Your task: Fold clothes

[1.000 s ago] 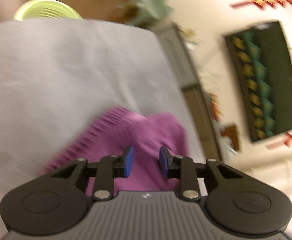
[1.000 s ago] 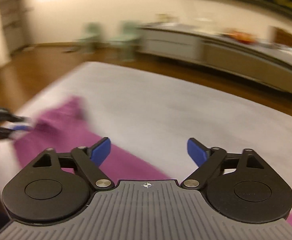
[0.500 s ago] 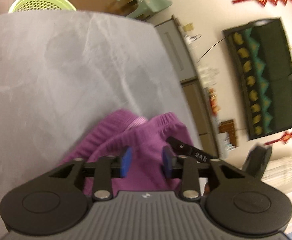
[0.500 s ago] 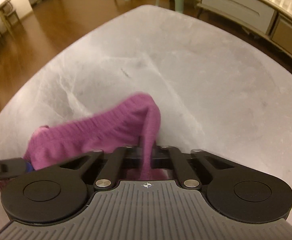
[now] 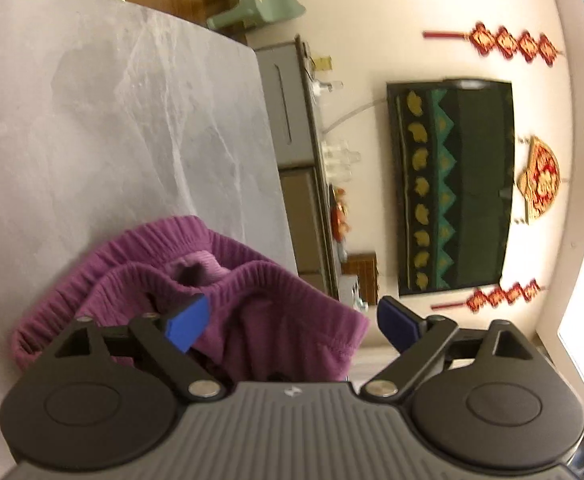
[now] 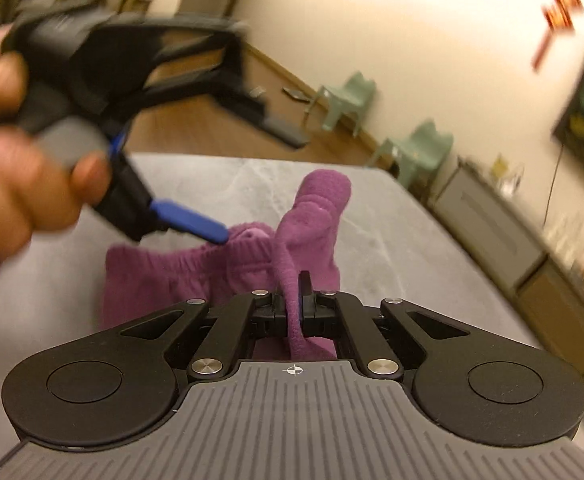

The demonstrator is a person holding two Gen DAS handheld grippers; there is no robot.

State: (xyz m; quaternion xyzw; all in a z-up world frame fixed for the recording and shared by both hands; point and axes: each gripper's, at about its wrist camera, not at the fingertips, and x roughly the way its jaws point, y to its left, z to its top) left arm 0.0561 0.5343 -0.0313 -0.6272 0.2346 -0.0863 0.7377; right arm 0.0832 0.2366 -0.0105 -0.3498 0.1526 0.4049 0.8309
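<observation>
Purple ribbed knit garment (image 6: 196, 276) on grey marble-look table (image 5: 92, 120)
Right gripper (image 6: 297, 300) pinches a fabric fold; left gripper (image 5: 288, 320), jaws just opened wide, grips nothing

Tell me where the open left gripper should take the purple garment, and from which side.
Judging by its pose, the ribbed waistband edge of the purple garment: it stands up in a fold off the grey table, so the left gripper could likely close over it from above, clear of the right gripper.

Black right tool (image 6: 296, 300) with ribbed grey housing, silver screws, crosshair mark, left tool (image 5: 292, 322) with blue pads (image 5: 186, 322)
</observation>
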